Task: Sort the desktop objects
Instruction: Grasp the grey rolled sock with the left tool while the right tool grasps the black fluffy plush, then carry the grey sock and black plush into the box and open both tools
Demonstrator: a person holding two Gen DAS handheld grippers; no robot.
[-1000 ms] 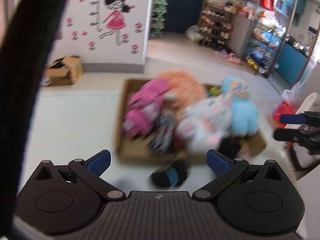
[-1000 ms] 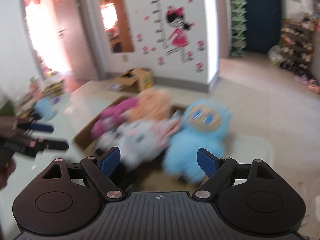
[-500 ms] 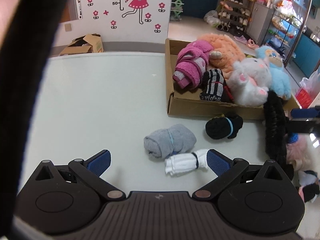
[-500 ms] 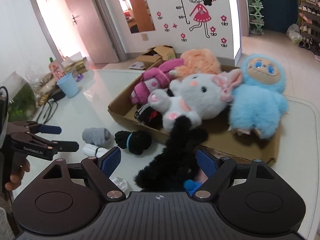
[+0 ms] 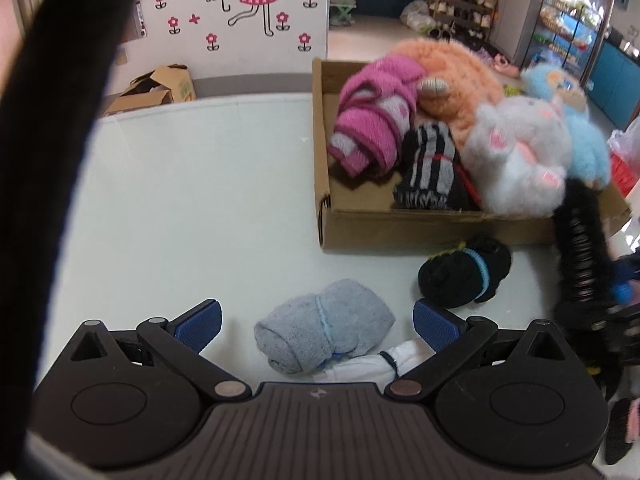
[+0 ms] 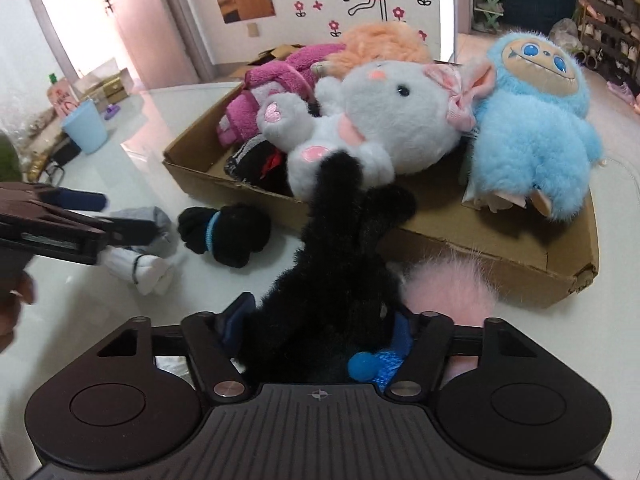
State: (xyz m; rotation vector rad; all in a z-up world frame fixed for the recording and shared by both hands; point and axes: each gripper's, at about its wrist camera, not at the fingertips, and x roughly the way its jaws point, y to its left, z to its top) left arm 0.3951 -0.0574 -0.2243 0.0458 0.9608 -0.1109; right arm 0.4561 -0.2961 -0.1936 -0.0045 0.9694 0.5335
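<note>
On the white table a grey rolled sock lies between the open fingers of my left gripper, untouched by the pads. A white rolled sock lies just behind it, and a black roll with a blue band to its right. My right gripper is closing its jaws, and the pads press into a long black fuzzy plush that leans against the cardboard box. The box holds a white bunny, a blue plush, pink cloth and an orange plush.
A pink fluffy piece and a small blue ball lie by the right gripper. A light blue cup and clutter stand at the table's far left edge. A second cardboard box sits on the floor beyond.
Both grippers have sunk toward the table. The right jaws have narrowed around the black plush. The left gripper now straddles the grey sock.
</note>
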